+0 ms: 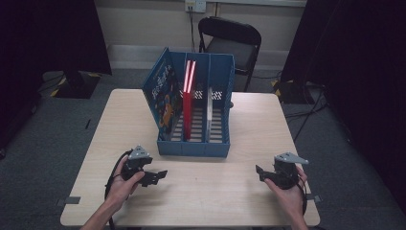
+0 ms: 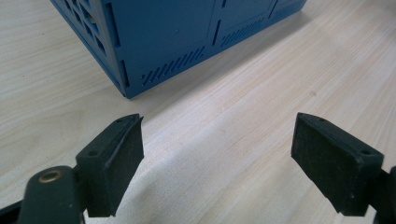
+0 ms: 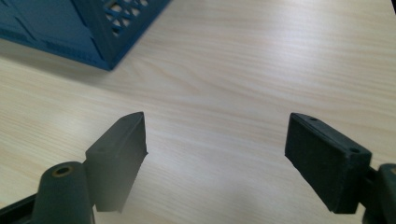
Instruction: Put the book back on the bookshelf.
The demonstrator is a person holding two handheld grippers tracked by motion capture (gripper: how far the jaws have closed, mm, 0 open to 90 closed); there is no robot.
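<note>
High view: rack (image 1: 194, 143) stands ahead between both empty, wide-open grippers, left gripper (image 1: 160, 175) nearer than right gripper (image 1: 259, 171).

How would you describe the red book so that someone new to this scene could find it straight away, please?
On the wooden table stands a blue slotted file rack. The red book stands upright in one of its middle slots. It is the rack's only red item, between a blue illustrated book leaning at the left end and a thin white one to its right.
</note>
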